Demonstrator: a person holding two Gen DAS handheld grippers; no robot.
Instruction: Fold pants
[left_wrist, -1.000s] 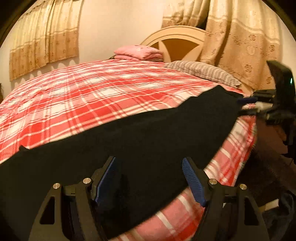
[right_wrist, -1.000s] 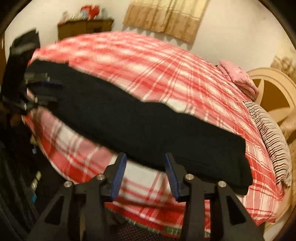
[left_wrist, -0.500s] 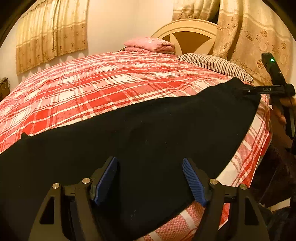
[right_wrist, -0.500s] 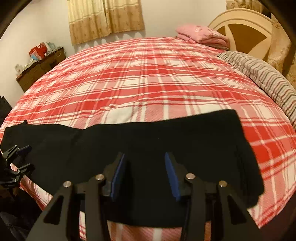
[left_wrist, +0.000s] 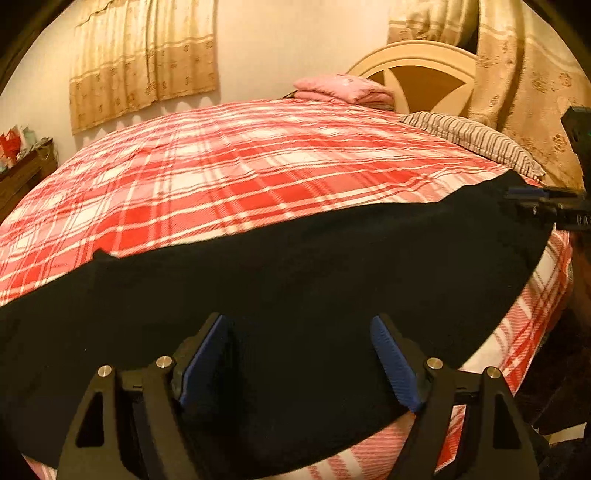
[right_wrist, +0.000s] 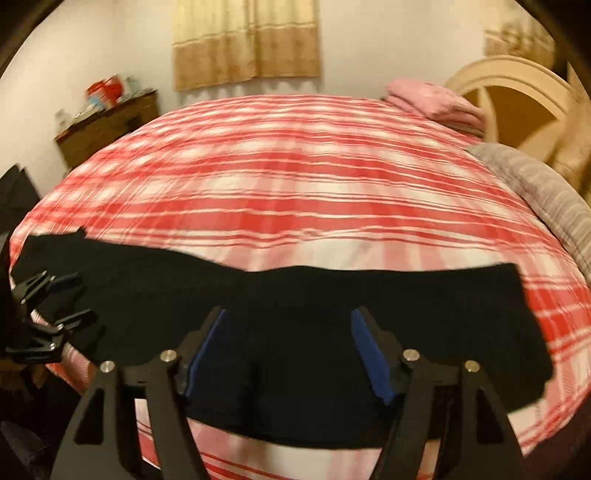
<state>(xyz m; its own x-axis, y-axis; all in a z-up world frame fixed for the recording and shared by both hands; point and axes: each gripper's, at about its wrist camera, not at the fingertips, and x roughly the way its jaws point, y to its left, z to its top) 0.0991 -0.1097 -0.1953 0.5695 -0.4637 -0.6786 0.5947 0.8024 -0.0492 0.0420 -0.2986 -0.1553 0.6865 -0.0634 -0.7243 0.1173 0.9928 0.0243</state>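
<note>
Right wrist view: the right gripper (right_wrist: 291, 350) just popped its jaws wider than half a second ago, blue pads now spread with the black pants (right_wrist: 332, 332) under the gap, pads not pinching the cloth as far as the blur lets me tell. It also swung sideways, so the headboard (right_wrist: 517, 96) slid toward 2 o'clock. The left gripper (left_wrist: 299, 358) opened a touch more too, jaws well apart over the cloth, both tools tipped down at the bed (left_wrist: 240, 173). The pants lie in a long strip along the bed's near edge, 9 to 3 o'clock. In the left view the other tool shows at 3 o'clock by the pants' end, with white letters "DA" cut off at the frame edge.
</note>
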